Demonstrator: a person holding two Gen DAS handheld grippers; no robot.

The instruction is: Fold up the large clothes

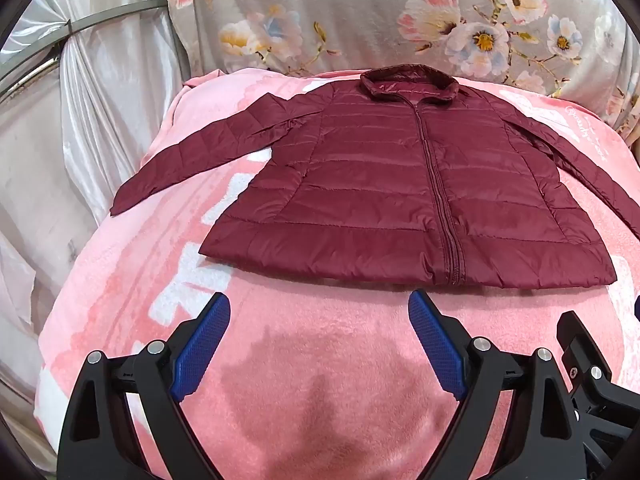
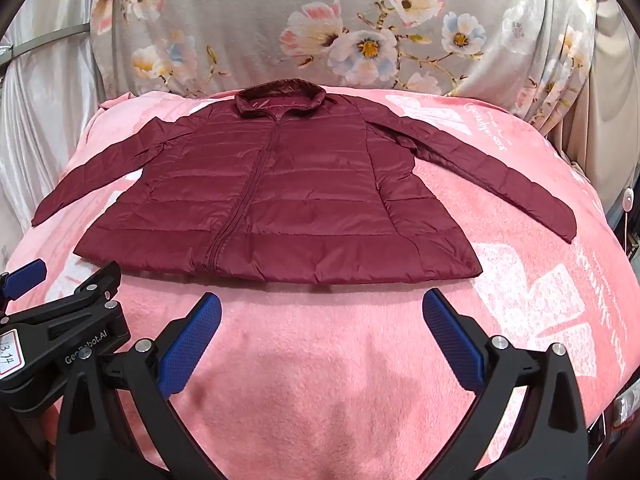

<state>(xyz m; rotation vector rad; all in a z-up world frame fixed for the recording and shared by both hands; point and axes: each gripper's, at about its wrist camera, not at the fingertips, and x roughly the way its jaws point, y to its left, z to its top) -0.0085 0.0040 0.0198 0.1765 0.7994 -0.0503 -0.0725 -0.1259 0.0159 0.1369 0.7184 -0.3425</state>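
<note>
Closest to the left wrist camera is the left gripper (image 1: pixel 319 308). Its two black arms stand wide apart, and its blue bumpy pads (image 1: pixel 200 344) have nothing between them. It hangs over the pink blanket (image 1: pixel 320 380), just in front of the jacket's bottom edge, and touches nothing.

The right gripper (image 2: pixel 321 306) looks the same in its own camera. Its jaws are spread as wide as they go, and its blue pads (image 2: pixel 452 344) hold nothing. It too sits over the blanket, just in front of the jacket's bottom edge. A bit of the left gripper pokes in at the lower left side of that view, close beside the right one.

The dark red jacket (image 1: pixel 400 200) lies flat on the blanket, face up. It is puffy and shiny, with sewn lines going across it. The zipper (image 1: pixel 438 192) is closed and runs down the middle of the jacket. The collar (image 1: pixel 408 84) is at the far end of the jacket. Both long sleeves stick out to the sides and slant down.

The blanket under the jacket is soft and fuzzy, with white shapes and letters on it. Behind the jacket's collar stands a grey cloth with big flowers (image 2: pixel 360 20). To the left of the jacket hangs a shiny white curtain (image 1: pixel 100 80).
</note>
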